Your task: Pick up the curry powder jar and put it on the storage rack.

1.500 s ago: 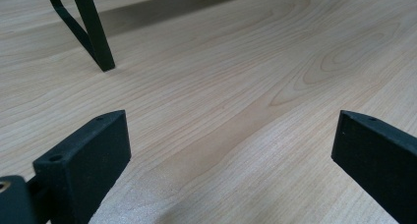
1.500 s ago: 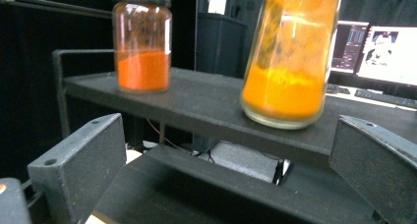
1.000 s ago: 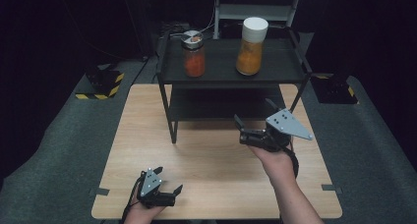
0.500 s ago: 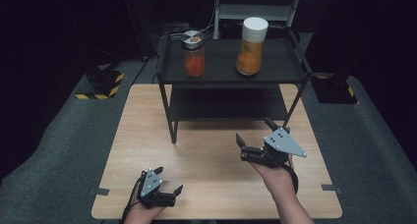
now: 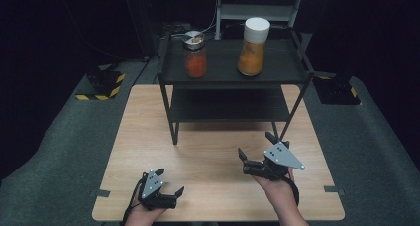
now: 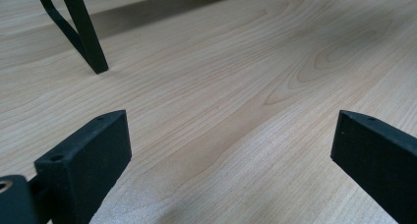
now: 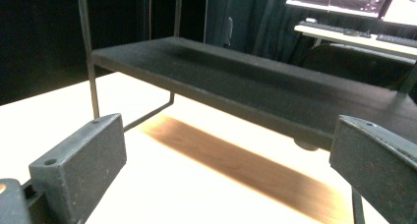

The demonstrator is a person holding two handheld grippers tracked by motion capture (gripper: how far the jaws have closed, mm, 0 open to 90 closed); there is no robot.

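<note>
Here, both the left gripper [image 5: 171,189] and right gripper [image 5: 257,150] gaped empty before the black two-tier metal shelf [image 5: 233,75], jaws pointing toward it.

Bench [image 5: 148,137]: lying pale and wooden on a grey floor [image 5: 64,151].
Shelf [image 5: 223,67]: standing on the bench's far half, black, two levels.
Top level: carrying a small jar [image 5: 195,54] and a taller jar [image 5: 253,46], well apart.

We read this as a lab recording bay. Black curtains [image 5: 59,32] surround the worktop [image 5: 218,151]. Hazard-taped bases [image 5: 101,84] sit on grey floor; a monitor [image 7: 339,0] glows behind.
</note>
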